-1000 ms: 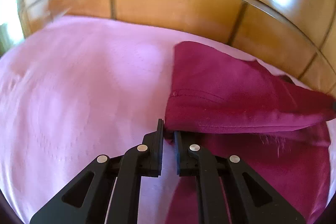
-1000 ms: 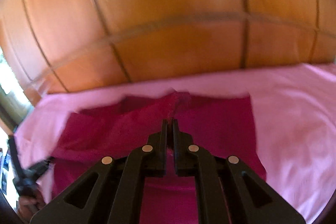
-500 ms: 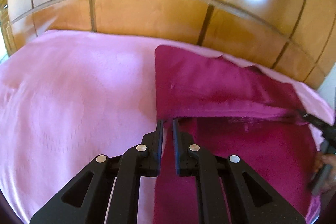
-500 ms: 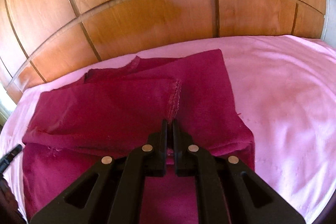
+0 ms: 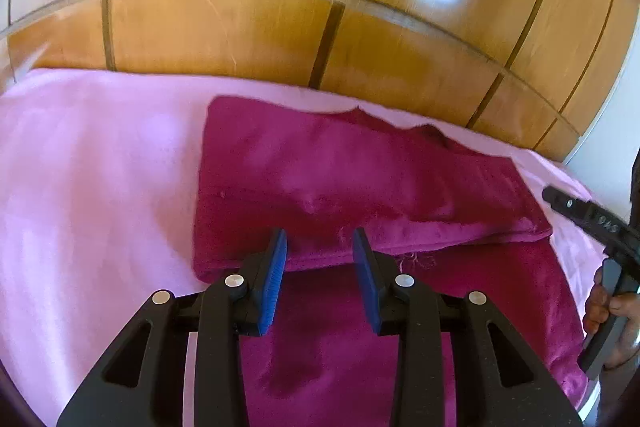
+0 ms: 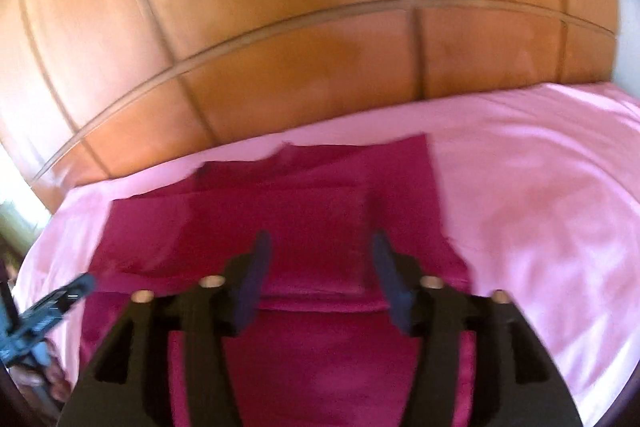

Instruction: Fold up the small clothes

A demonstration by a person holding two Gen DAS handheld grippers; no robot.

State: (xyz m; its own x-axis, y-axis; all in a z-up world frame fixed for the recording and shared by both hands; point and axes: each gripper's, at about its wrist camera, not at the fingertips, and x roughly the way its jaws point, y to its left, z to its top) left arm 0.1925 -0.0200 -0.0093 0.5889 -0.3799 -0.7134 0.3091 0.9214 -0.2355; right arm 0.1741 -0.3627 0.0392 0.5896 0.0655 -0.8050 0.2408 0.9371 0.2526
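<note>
A dark magenta garment (image 5: 360, 183) lies flat on the pink bedsheet (image 5: 92, 187), with its upper part folded down over the lower part. It also shows in the right wrist view (image 6: 320, 211). My left gripper (image 5: 319, 243) is open and empty, just above the folded edge. My right gripper (image 6: 318, 251) is open and empty, above the garment's middle. The right gripper also shows at the right edge of the left wrist view (image 5: 588, 219). The left gripper shows at the left edge of the right wrist view (image 6: 52, 303).
A wooden headboard (image 5: 320, 27) with dark grooves stands right behind the bed. Bare pink sheet lies left of the garment in the left wrist view and right of it in the right wrist view (image 6: 540, 207). The right wrist view is blurred.
Both grippers were shut on the garment's edge and carried it over into a fold. Both have now opened, let go of the cloth and pulled back a little.
</note>
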